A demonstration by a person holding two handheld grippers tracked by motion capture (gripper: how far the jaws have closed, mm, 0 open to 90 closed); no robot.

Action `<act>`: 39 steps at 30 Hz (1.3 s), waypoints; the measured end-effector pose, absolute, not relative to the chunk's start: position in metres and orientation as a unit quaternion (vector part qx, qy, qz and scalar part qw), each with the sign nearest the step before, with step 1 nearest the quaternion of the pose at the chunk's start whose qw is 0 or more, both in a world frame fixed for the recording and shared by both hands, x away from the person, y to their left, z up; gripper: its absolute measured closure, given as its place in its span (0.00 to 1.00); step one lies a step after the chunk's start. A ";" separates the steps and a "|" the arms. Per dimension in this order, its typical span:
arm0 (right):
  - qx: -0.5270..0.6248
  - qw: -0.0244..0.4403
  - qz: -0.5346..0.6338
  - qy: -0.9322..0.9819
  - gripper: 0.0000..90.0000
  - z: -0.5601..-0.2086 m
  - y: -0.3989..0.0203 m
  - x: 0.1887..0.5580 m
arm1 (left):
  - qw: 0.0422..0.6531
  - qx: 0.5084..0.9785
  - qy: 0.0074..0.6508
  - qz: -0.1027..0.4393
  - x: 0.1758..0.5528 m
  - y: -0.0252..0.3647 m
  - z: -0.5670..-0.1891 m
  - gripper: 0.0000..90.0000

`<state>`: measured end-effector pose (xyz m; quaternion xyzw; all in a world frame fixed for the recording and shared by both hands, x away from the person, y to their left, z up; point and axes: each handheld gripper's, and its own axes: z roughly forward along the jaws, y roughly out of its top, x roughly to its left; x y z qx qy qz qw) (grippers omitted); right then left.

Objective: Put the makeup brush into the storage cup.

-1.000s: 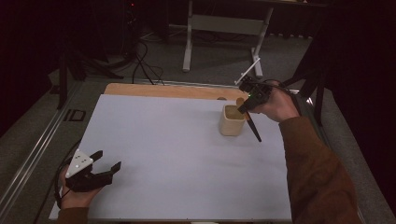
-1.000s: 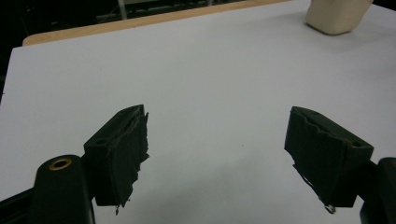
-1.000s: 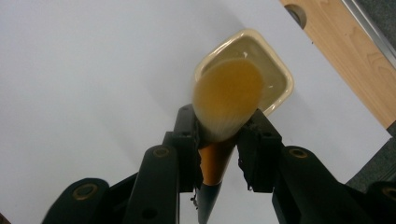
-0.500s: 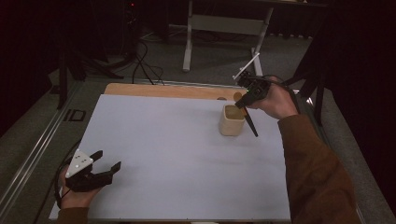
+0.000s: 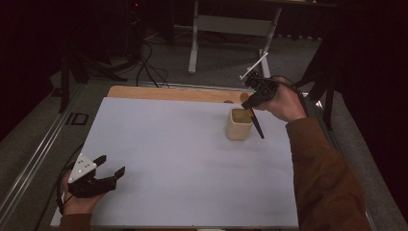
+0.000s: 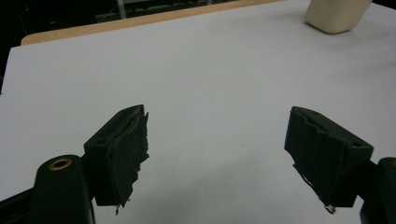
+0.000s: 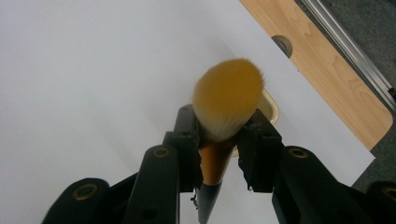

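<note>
While my right gripper stays out of motion at the far right of the table, its jaws are clamped on the makeup brush, pinching it at the gold ferrule just below the bristles. Seen from the high view, the right gripper holds the brush tilted, with the dark handle slanting down toward the near right, just beside the small beige cup; I cannot tell whether the handle tip touches the white mat. Judgement on handling: the brush looks light, with a stiff, slim handle that is probably smooth and apt to slip or pivot between flat pads. The yellow bristle head is soft and would splay or bend if squeezed, so it is no place to grip. The ferrule is the best hold, being rigid and slightly wider than the handle, and that is where the pads sit now. The cup looks light as well and could tip or skid if the handle knocks its rim. My left gripper rests at the near left of the mat, jaws spread wide with nothing between them, and the left gripper is well apart from the cup.
</note>
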<state>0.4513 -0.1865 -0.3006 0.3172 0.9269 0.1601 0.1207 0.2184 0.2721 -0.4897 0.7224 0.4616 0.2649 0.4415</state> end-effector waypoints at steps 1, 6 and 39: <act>0.317 0.122 0.161 0.927 0.77 -0.300 -0.186 0.451 | 0.442 0.722 0.462 0.265 0.218 0.272 -0.490 0.24; 0.317 0.124 0.164 0.926 0.77 -0.299 -0.185 0.452 | 0.442 0.723 0.461 0.265 0.219 0.272 -0.490 0.24; 0.320 0.147 0.177 0.919 0.77 -0.289 -0.179 0.460 | 0.442 0.722 0.462 0.264 0.219 0.272 -0.490 0.24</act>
